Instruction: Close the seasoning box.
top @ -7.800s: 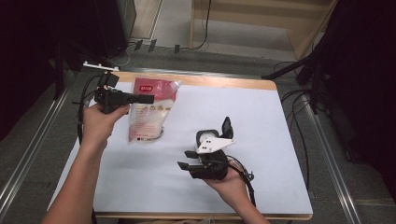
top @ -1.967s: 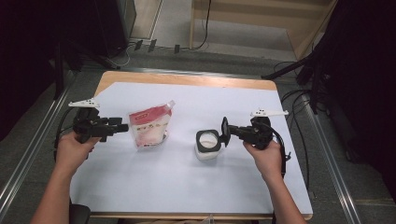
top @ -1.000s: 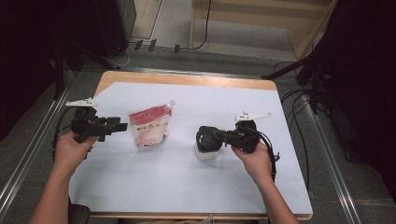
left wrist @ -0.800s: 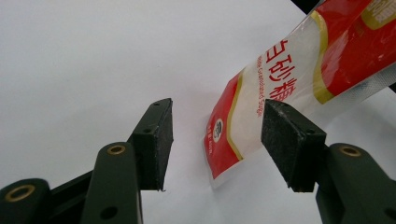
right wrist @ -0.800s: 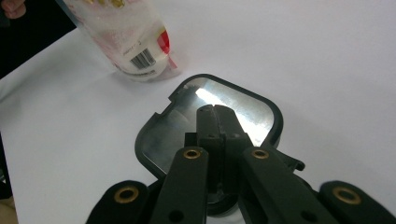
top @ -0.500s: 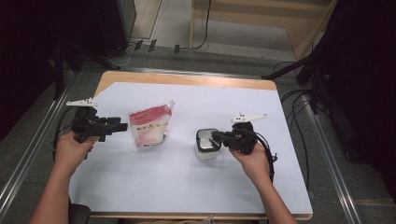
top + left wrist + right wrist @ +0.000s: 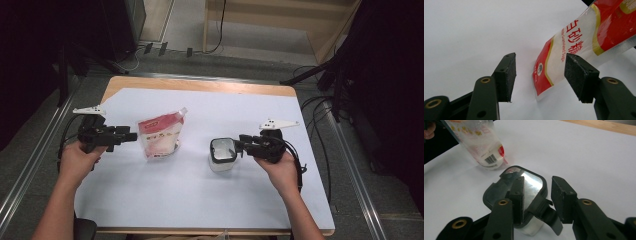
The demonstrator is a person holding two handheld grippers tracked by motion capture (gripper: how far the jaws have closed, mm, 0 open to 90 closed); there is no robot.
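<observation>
A red and clear sugar bag (image 7: 160, 137) stands on the white table cover (image 7: 200, 200), left of centre. My left gripper (image 7: 131, 136) points at it from the left, open; in the left gripper view the bag (image 7: 564, 55) lies just past the parted pads (image 7: 507, 72), untouched. A small clear container (image 7: 222, 155) with a black-rimmed lid (image 7: 530, 178) sits right of centre, white powder inside. My right gripper (image 7: 241, 144) reaches it from the right. Its jaws have just been opening and stand apart, with the lid's black latch tab (image 7: 546, 213) loose between them.
The wooden table edge (image 7: 200, 85) runs along the back. Cables (image 7: 320, 107) trail off the right side. Metal rails (image 7: 35, 150) flank the table, and dark stands rise behind both back corners.
The right jaws, shut at the container's lid a second ago, have parted, and that hand has eased slightly back to the right. The left hand and the bag have not moved.
</observation>
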